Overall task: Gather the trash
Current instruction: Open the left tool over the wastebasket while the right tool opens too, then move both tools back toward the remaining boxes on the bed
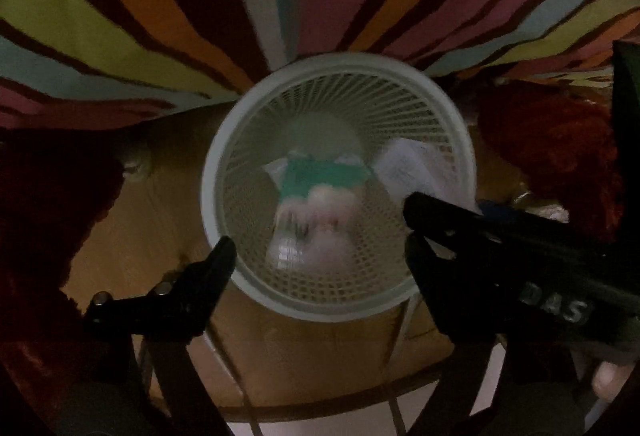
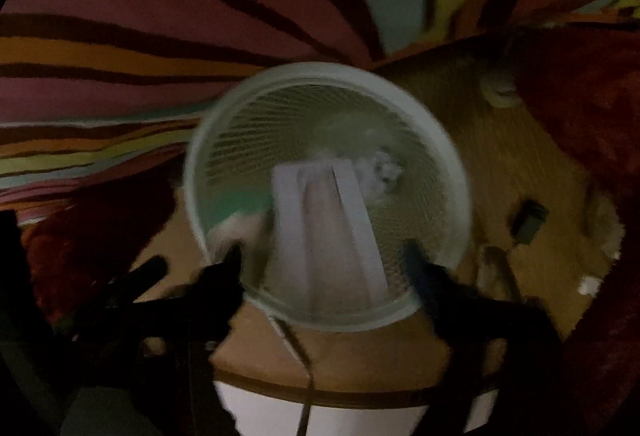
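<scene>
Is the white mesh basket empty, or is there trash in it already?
Not empty. The mesh basket holds a teal-and-white wrapper and crumpled white paper; the right wrist view shows a long white piece inside too.

Basket [image 1: 458, 140] on floor [image 1: 132, 236], trash [image 1: 316, 196] inside. Rug [image 1: 120, 16] behind basket. Left tool [image 1: 320, 224] and right tool [image 2: 326, 260] above basket rim.

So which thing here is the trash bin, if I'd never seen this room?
Find the big striped rug in pink, orange, yellow and blue. At its edge, on the wooden floor, stands a round pale basket with lattice walls, crumpled paper and a teal scrap inside. Nothing else nearby is round, pale and see-through.
</scene>
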{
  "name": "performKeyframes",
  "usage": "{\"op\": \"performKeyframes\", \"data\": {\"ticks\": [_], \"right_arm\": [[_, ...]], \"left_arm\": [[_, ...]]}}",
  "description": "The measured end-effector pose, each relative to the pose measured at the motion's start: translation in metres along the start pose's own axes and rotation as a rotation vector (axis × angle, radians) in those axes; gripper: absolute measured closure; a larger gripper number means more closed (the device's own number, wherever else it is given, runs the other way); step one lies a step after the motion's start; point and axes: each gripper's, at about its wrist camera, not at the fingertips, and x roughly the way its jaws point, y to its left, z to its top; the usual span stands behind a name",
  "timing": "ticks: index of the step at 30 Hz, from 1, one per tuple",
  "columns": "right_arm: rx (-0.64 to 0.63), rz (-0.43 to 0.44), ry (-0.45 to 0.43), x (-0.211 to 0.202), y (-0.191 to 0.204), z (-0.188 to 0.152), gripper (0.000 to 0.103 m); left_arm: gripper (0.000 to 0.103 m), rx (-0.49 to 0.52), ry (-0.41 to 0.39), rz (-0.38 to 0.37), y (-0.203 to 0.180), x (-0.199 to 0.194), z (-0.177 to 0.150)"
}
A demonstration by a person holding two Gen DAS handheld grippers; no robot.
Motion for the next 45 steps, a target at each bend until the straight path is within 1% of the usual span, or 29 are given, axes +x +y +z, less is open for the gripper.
{"op": "performKeyframes", "data": {"ticks": [1, 2, 6, 11, 16, 20, 26, 34, 37, 40, 45], "right_arm": [[0.016, 0.012, 0.000, 0.000, -0.003, 0.001, 0.016], [0.033, 0.025, 0.000, 0.000, -0.006, 0.001, 0.016], [0.069, 0.032, -0.015, -0.003, -0.012, 0.002, 0.016], [0.068, 0.033, -0.024, -0.004, -0.007, 0.001, 0.016], [0.073, 0.040, -0.041, -0.008, -0.011, -0.002, 0.016], [0.076, 0.041, -0.070, -0.015, -0.011, -0.004, 0.016], [0.064, 0.042, -0.134, -0.031, -0.011, -0.010, 0.016], [0.021, 0.031, -0.225, -0.055, -0.006, -0.020, 0.016], [-0.001, 0.027, -0.265, -0.067, -0.003, -0.025, 0.016], [-0.039, 0.019, -0.316, -0.081, 0.003, -0.031, 0.016], [-0.119, -0.006, -0.420, -0.106, 0.014, -0.043, 0.016]], "left_arm": [[0.019, -0.013, 0.001, -0.023, 0.002, 0.000, 0.000], [0.019, -0.020, -0.002, -0.029, 0.003, 0.000, 0.001], [0.019, -0.032, -0.030, -0.029, 0.006, -0.005, 0.001], [0.019, -0.029, -0.059, -0.021, 0.003, -0.010, 0.001], [0.019, -0.029, -0.089, -0.012, 0.001, -0.016, -0.002], [0.019, -0.024, -0.124, -0.007, 0.000, -0.027, -0.006], [0.019, -0.019, -0.177, -0.012, 0.002, -0.046, -0.012], [0.019, -0.026, -0.238, -0.041, 0.008, -0.067, -0.023], [0.019, -0.017, -0.271, -0.035, 0.007, -0.078, -0.027], [0.019, 0.007, -0.316, -0.014, 0.003, -0.088, -0.032], [0.019, 0.057, -0.432, 0.021, -0.001, -0.117, -0.045]]}}
